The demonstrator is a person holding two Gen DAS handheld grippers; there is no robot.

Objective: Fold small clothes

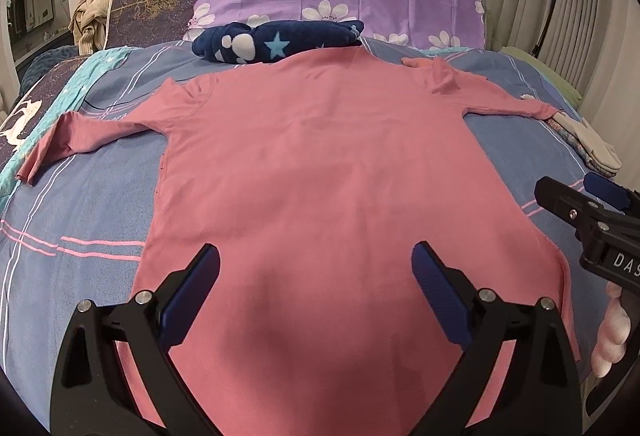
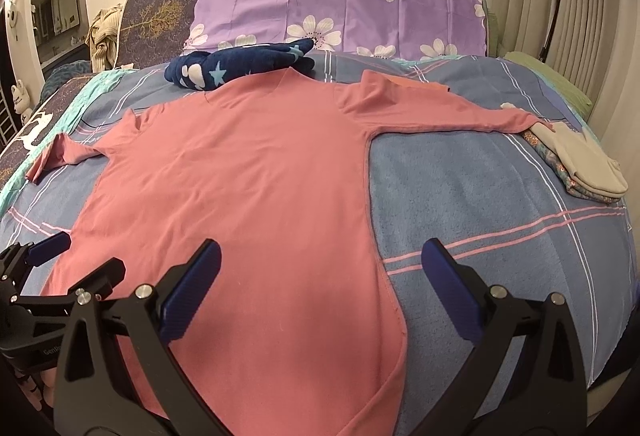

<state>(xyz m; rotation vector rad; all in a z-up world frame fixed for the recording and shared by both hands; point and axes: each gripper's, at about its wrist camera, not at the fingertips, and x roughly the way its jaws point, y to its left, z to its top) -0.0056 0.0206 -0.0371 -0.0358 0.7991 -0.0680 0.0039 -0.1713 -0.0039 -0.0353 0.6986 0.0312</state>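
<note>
The pink shirt lies flat on the bed, sleeves spread wide. If you grab only the top layer near the hem, it could bunch up and fold crooked. Your left claw hangs over the shirt's bottom middle, wide apart and holding nothing. Your right claw straddles the shirt's right edge, also spread and holding nothing.

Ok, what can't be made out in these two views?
- Pink shirt hem: hidden behind the open left gripper in the left wrist view; cut off by the bottom edge in the right wrist view.
- Folded stack under the right cuff: contents unclear in both views.
- Right gripper open.
</note>
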